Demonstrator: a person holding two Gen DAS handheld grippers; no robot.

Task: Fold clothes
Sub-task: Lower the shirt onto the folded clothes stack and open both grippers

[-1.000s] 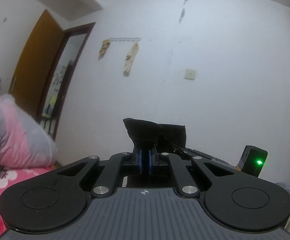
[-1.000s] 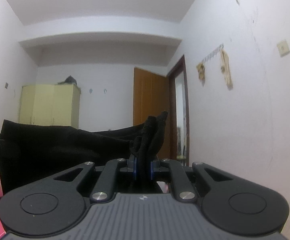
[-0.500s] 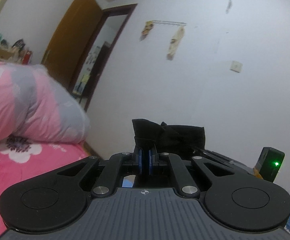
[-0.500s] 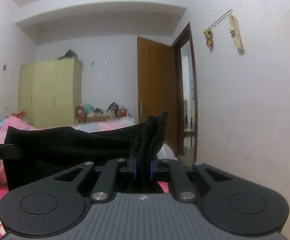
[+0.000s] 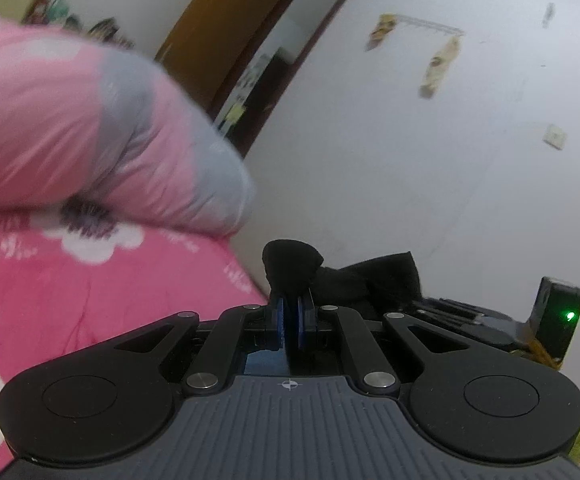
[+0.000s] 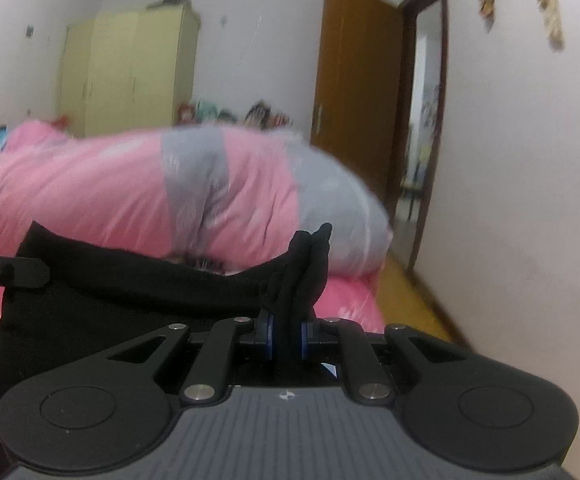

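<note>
Left gripper [image 5: 291, 320]: matte black linkage arms fanning out from centre, two big round black discs at lower left and lower right, silver screw heads at the pivots, blue pads on the fingers, grey ribbed plate along the bottom edge with a small white crosshair mark at its top centre. Right gripper [image 6: 285, 338]: same build, black arms, round discs low at both sides, silver screws, blue pads, grey ribbed plate with a small white logo. At right edge of left view, a black box with a green light
</note>
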